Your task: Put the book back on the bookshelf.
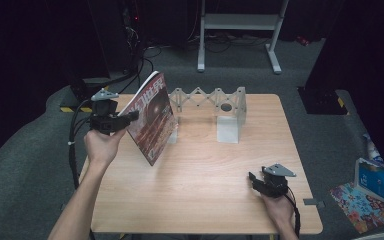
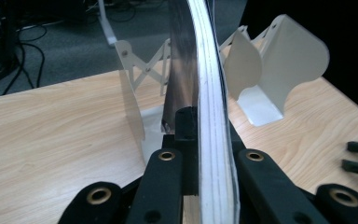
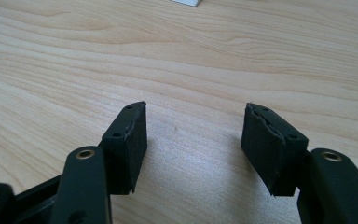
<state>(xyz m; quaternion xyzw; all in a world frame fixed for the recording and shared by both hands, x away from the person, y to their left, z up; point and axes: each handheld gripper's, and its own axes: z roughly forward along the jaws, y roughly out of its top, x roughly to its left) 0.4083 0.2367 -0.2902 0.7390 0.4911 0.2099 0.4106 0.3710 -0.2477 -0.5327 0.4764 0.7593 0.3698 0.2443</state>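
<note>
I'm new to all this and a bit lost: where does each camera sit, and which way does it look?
High view: above the person's side, looking forward and down at the table; both forearms show.
Left gripper view: rides the left hand-held gripper, looking along jaws clamping the magazine toward the white rack.
Right gripper view: rides the right hand-held gripper, facing bare tabletop.
Shared: magazine and rack, in the high and left gripper views.

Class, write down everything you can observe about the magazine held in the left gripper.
The magazine is thin with a glossy, dark red cover bearing pale lettering near the top and a round image below. It is closed and held almost upright, tilted, above the table's left part, in front of the white expanding rack. The left gripper is shut on its edge; in the left gripper view the stacked white page edges sit between the black jaws and curve slightly. Whether its lower corner touches the table cannot be told.
</note>
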